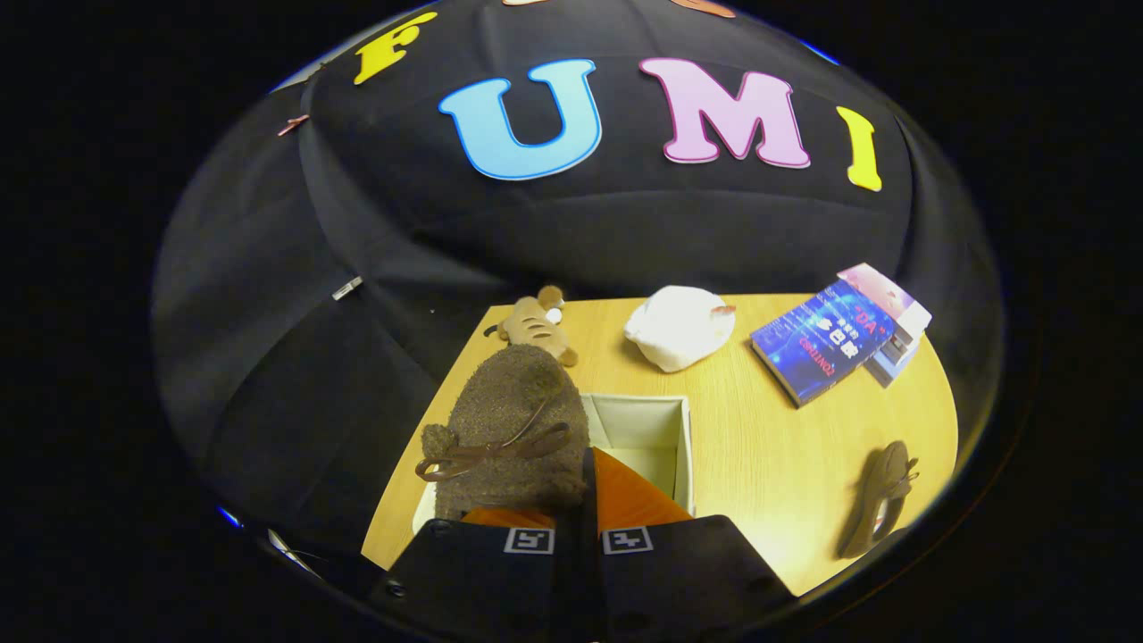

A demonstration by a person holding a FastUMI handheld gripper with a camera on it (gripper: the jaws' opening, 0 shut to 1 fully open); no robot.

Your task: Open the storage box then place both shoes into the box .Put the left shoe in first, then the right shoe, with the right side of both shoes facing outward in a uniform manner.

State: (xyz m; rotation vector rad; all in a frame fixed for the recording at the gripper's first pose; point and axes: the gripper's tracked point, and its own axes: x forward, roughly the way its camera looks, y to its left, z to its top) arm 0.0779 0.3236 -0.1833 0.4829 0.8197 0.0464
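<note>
A fuzzy brown shoe point(513, 420) with a brown lace bow hangs toe-up over the left part of an open cream storage box point(683, 438). My gripper point(587, 487) is shut on it, the two fingers pressed close together on the shoe's rim just above the box. The shoe hides the box's left wall and part of its inside. The box's pale inner walls and floor show beyond the fingers to the right. A second brown shoe point(882, 496) lies on its side on the wooden table point(759, 446), well to the right of the box.
Beyond the box lie a small striped plush animal point(536, 326), a white plush point(679, 329) and a blue book point(823, 346) leaning on a white-pink one point(893, 308). The table's left edge runs close beside the box. Black cloth walls the booth behind.
</note>
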